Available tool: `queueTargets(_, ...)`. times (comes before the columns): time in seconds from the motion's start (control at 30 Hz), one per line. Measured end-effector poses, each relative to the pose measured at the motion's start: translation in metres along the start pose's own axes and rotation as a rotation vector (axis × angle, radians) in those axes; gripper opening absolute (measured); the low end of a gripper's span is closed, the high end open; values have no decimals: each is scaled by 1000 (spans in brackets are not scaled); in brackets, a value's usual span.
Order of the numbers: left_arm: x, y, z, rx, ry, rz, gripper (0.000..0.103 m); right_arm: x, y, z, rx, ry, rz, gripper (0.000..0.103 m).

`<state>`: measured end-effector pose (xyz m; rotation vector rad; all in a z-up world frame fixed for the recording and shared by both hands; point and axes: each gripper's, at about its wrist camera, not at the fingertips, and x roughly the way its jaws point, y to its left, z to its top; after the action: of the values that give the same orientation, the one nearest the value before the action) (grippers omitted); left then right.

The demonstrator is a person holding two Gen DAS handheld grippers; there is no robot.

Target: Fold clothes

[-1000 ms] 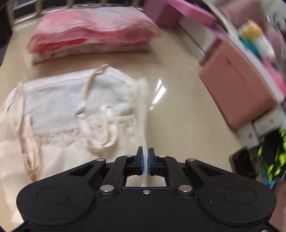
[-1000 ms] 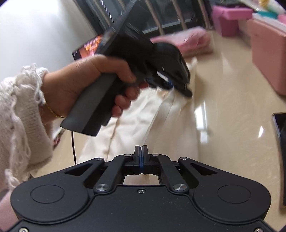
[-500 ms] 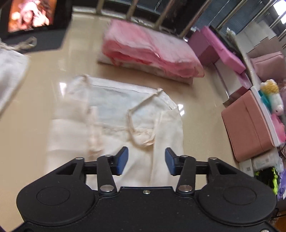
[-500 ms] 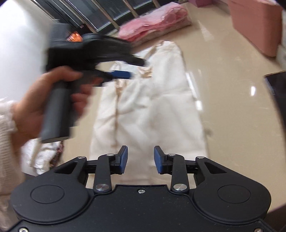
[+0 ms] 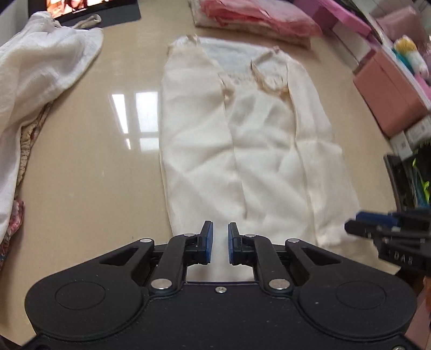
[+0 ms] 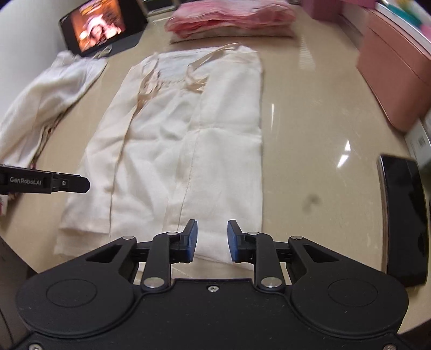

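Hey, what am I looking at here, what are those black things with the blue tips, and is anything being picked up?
Those are two hand-held grippers that a person squeezes, each with a camera looking along its fingers. One picture comes from the left gripper, the other from the right gripper; each one shows at the edge of the other's view. Both are open and hold nothing. In front of them a cream dress lies lengthwise on the beige table, its sides folded inward. Beyond it sits a stack of pink clothes. To the left lie a white garment and a lit screen.
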<state>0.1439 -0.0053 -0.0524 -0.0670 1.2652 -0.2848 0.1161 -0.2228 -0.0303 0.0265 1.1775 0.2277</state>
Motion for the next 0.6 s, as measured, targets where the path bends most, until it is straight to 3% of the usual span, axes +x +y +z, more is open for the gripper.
queueTargets(0.07,6,-1,-9,42,31,12,12,5,6,-3,-37,33,-16,26)
queueTargets(0.4,0,-18,-29,427,44,45,12,8,19,-10,-167,111,-39,28)
queueTargets(0.6,-4,-17,-34,516,79,44,12,5,22,-17,-251,162,-36,28)
